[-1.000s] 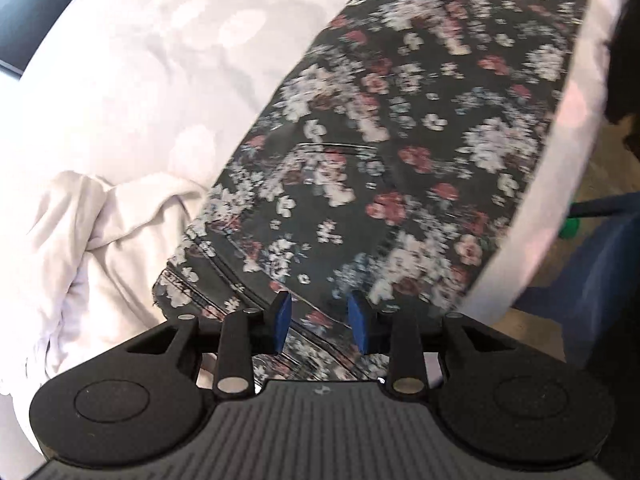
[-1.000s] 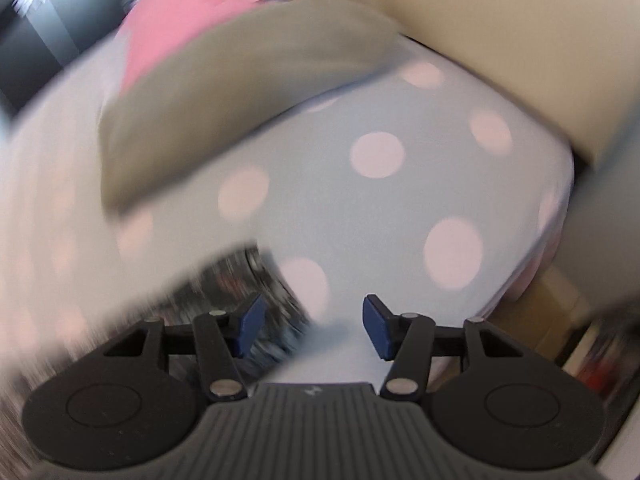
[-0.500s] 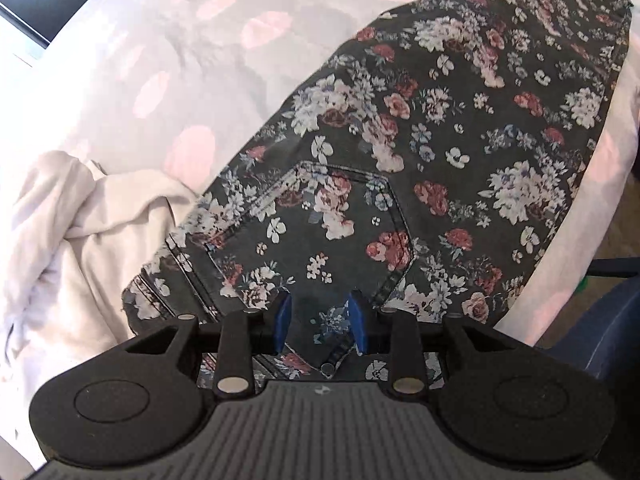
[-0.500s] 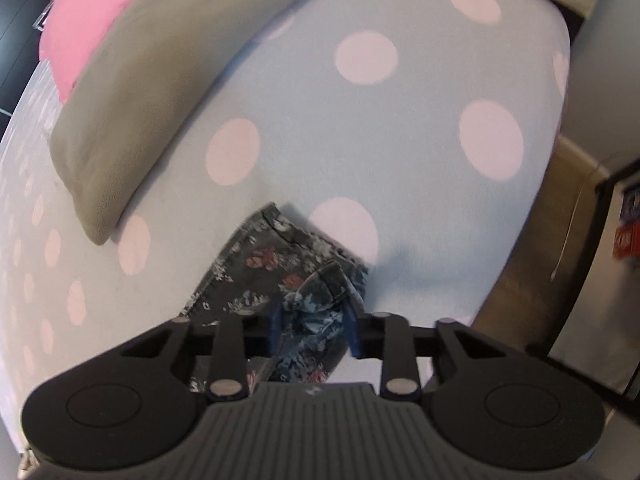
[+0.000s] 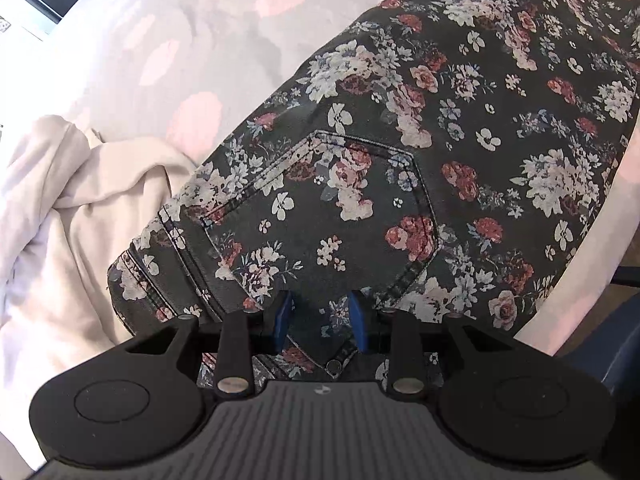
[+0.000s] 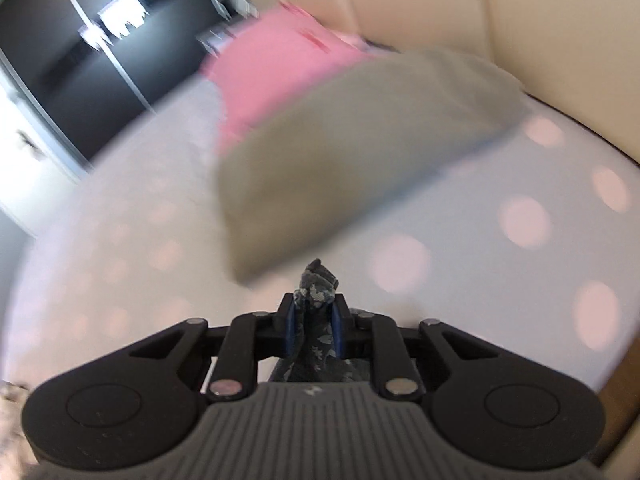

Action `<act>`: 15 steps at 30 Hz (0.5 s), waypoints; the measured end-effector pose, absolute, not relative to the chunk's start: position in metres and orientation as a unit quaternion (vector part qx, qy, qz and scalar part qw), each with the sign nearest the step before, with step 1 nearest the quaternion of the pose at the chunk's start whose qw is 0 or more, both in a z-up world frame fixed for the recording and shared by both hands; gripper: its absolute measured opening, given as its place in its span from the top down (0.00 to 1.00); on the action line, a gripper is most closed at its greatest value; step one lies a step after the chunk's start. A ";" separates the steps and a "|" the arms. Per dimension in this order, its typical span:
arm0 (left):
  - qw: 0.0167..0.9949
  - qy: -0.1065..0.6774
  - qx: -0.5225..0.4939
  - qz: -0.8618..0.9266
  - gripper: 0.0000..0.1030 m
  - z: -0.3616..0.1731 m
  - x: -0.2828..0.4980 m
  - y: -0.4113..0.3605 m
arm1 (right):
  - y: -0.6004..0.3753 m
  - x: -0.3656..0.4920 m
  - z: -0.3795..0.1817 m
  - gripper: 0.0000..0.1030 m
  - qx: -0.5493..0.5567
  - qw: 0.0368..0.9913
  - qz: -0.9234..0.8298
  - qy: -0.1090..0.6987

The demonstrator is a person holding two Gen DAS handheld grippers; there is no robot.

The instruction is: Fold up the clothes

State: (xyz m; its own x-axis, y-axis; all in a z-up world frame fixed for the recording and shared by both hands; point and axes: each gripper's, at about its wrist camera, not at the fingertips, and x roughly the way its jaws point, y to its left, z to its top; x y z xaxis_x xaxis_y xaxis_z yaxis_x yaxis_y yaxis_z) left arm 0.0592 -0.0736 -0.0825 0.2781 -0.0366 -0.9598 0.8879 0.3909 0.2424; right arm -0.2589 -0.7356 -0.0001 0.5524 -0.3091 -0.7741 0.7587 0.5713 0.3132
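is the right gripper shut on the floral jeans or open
Shut on them: the right gripper has a bunched tip of the dark floral jeans pinched between its blue pads.

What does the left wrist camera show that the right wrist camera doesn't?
Only the left wrist view shows the floral jeans spread flat with a back pocket up, a cream garment bunched beside them, and the left gripper with its fingers apart over the waistband. Only the right wrist view shows the right gripper pinching a bunched bit of floral fabric, a grey pillow and a pink pillow. Both show the polka-dot bedsheet.
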 end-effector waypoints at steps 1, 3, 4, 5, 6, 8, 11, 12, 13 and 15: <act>0.672 0.494 0.433 -0.343 0.72 -0.083 0.059 -0.074 | -0.739 -0.264 -0.012 0.82 0.324 0.803 -0.342 0.364; 0.669 0.494 0.436 -0.343 0.72 -0.084 0.059 -0.074 | -0.744 -0.282 -0.032 0.83 0.338 0.775 -0.360 0.395; 0.668 0.495 0.437 -0.343 0.72 -0.084 0.059 -0.075 | -0.747 -0.290 -0.041 0.83 0.345 0.760 -0.368 0.410; 0.667 0.495 0.438 -0.343 0.72 -0.085 0.060 -0.076 | -0.748 -0.300 -0.048 0.84 0.354 0.752 -0.368 0.417; 0.666 0.496 0.440 -0.343 0.72 -0.086 0.060 -0.077 | -0.746 -0.307 -0.055 0.85 0.358 0.744 -0.363 0.431; 0.662 0.496 0.446 -0.343 0.72 -0.086 0.058 -0.079 | -0.741 -0.320 -0.068 0.85 0.366 0.729 -0.353 0.459; 0.656 0.496 0.454 -0.343 0.72 -0.089 0.057 -0.082 | -0.731 -0.331 -0.090 0.85 0.363 0.703 -0.334 0.512; 0.655 0.495 0.456 -0.343 0.72 -0.089 0.057 -0.083 | -0.728 -0.333 -0.098 0.85 0.364 0.696 -0.333 0.522; 0.654 0.495 0.458 -0.342 0.72 -0.089 0.057 -0.084 | -0.724 -0.335 -0.106 0.85 0.365 0.689 -0.332 0.531; 0.654 0.494 0.461 -0.341 0.72 -0.089 0.056 -0.085 | -0.719 -0.338 -0.111 0.82 0.353 0.693 -0.329 0.536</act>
